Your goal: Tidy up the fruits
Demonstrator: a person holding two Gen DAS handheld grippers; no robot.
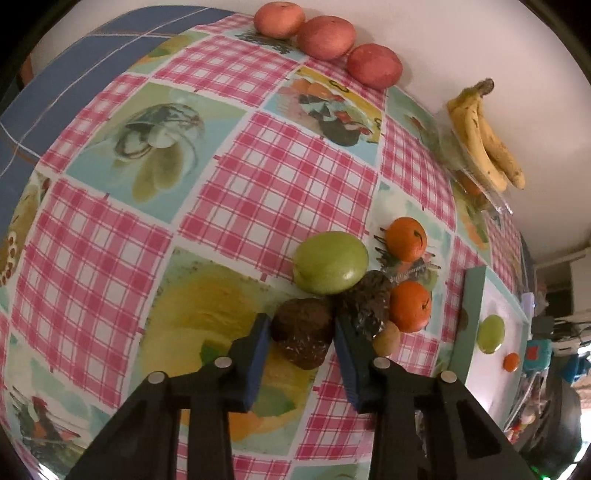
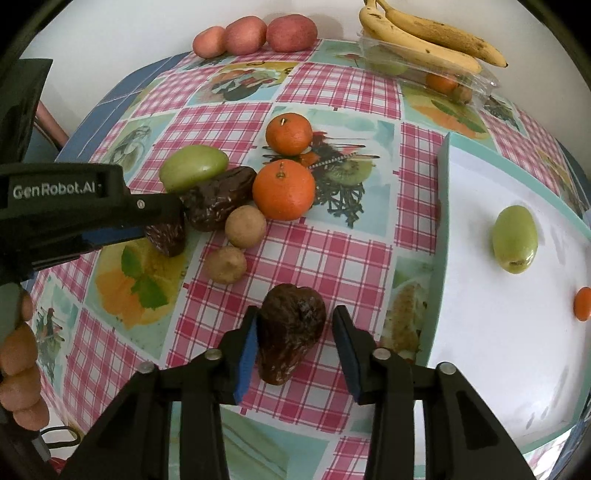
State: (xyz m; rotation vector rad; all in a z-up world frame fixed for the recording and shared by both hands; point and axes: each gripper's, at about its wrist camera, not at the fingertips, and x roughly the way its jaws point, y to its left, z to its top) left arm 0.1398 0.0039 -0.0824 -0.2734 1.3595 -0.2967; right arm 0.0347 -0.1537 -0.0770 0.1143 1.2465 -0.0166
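Note:
A dark brown date lies on the checked tablecloth between the fingers of my left gripper, which is open with its pads close to the date's sides. Seen from the right wrist, that left gripper comes in from the left over the same date. My right gripper is open around another date; its left pad touches the date and a gap shows on the right. A third date lies beside a green fruit, two mandarins and two longans.
A white tray with a teal rim at right holds a green fruit and a small mandarin. Three red apples line the back wall. Bananas rest on a clear plastic box. A hand holds the left gripper.

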